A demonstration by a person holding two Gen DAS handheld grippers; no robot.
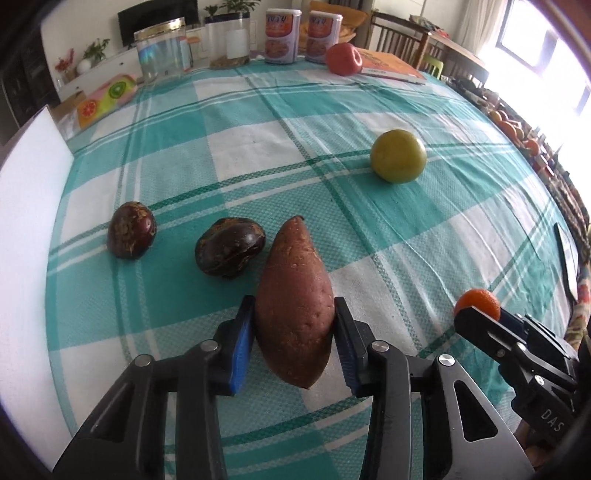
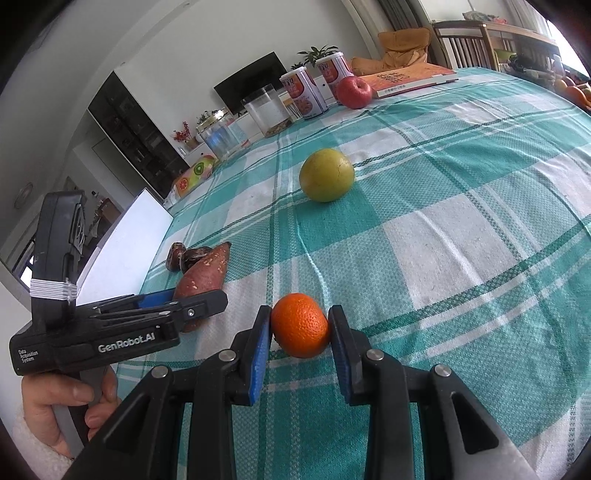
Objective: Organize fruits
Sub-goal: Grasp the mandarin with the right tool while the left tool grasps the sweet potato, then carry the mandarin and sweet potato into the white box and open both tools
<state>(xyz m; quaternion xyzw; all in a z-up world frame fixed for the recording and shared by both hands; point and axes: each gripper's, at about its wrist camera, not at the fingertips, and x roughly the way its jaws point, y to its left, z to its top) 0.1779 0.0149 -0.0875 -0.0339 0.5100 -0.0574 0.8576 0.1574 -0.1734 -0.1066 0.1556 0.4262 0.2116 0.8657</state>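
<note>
Between the blue-padded fingers of the left gripper (image 1: 294, 334) sits one long reddish-brown sweet potato (image 1: 294, 301), pinched at its thick middle, its pointed tip aimed away along the fingers and its body lying on the teal-and-white checked tablecloth (image 1: 258, 155). Just beyond it to the left lie two dark maroon, wrinkled round fruits (image 1: 230, 246), the nearer one just beside the sweet potato's flank, the other (image 1: 131, 229) a little apart from it.

At the right gripper (image 2: 300, 328), the fingers press on both sides of one small orange mandarin (image 2: 301, 325), which rests on the cloth near the table's near edge. The left gripper shows in this view too, held in a bare hand (image 2: 70, 410).

Farther out, one yellow-green round fruit (image 1: 398, 155) stands alone in the middle of the cloth, well apart from everything else, with open cloth on all sides. At the far edge stand one red apple (image 1: 343, 59), touching an orange book (image 1: 391, 66), two red-labelled cans (image 1: 282, 35), and two clear plastic jars (image 1: 164, 48). A white board (image 1: 29, 221) borders the left edge of the table.
</note>
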